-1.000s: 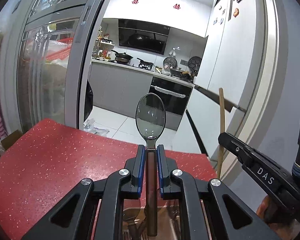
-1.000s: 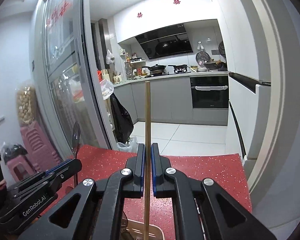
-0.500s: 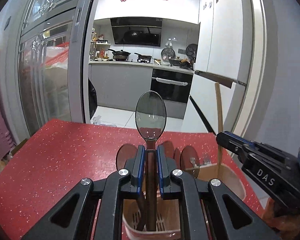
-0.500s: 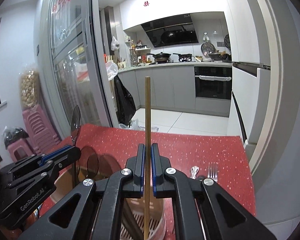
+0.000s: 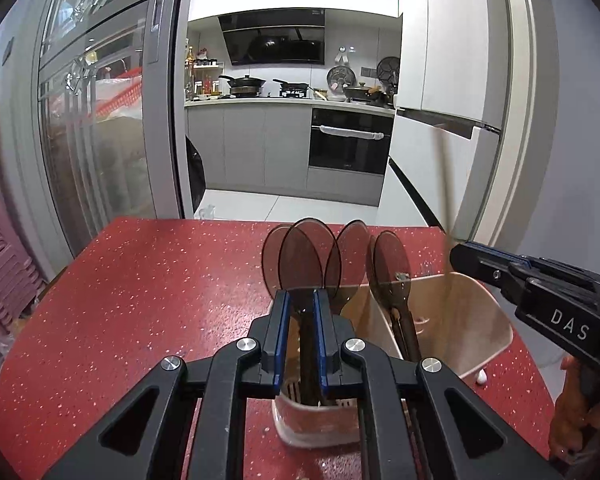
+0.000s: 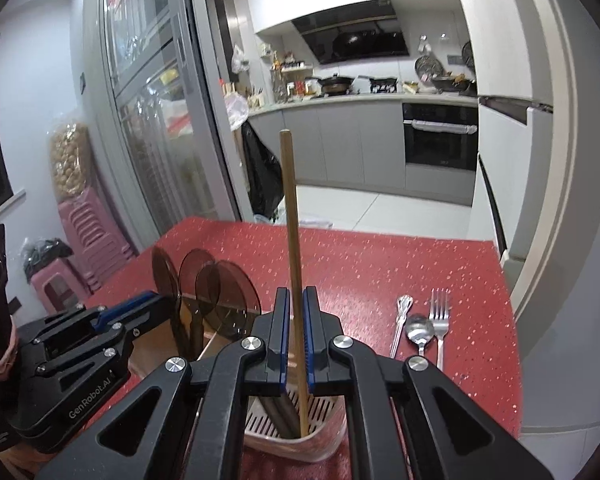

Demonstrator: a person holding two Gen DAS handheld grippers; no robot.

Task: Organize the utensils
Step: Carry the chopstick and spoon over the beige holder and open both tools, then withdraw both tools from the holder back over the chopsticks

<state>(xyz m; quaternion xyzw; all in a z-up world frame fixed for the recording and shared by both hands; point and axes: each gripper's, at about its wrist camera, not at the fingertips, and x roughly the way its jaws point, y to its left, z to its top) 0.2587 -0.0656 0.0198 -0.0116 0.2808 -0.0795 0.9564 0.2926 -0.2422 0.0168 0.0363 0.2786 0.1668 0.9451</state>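
My left gripper (image 5: pixel 300 296) is shut on the dark handle of a brown spoon (image 5: pixel 302 252), whose lower end stands inside the beige utensil holder (image 5: pixel 480 320). Several similar brown spoons stand in the same holder. My right gripper (image 6: pixel 296 292) hangs over the holder's slotted compartment (image 6: pixel 328 440), and its jaws are opening. A wooden chopstick (image 6: pixel 292 208) leans loose between the pads with its lower end in the holder. The right gripper (image 5: pixel 456 254) shows in the left wrist view, and the left gripper (image 6: pixel 156 300) in the right wrist view.
On the red speckled table (image 6: pixel 360 264), right of the holder, lie a small metal utensil (image 6: pixel 400 320), a metal spoon (image 6: pixel 418 328) and a fork (image 6: pixel 440 316). A hand (image 5: pixel 576 432) holds the right gripper. Stacked pink stools (image 6: pixel 80 232) stand by the left edge.
Both grippers have come down over the holder, bringing the spoon's handle and the chopstick's end into it. The chopstick, upright before, now leans between the right pads.
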